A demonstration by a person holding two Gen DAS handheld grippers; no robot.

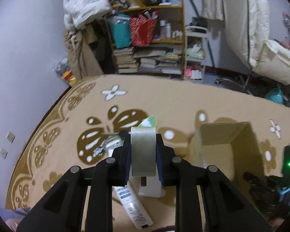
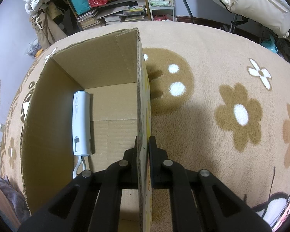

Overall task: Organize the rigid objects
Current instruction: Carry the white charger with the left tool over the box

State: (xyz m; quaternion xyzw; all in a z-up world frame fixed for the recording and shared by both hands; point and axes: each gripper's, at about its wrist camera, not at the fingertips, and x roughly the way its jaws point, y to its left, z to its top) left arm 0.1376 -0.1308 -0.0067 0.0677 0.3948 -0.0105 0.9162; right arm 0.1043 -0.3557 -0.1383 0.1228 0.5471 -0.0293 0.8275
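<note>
Left claw, seen from the left wrist, was closed on a roll of tape, both fingers pressed against the roll's flat sides and the roll held upright above the patterned carpet. Beneath it lay a white tube and a white bottle; an open cardboard box stood to the right, and a cluttered bookshelf rose at the far wall.

Right claw, seen from the right wrist, was clamped on the near right wall of the cardboard box, one finger inside and one outside. A white power bank with its cable lay on the box floor against the left wall.
</note>
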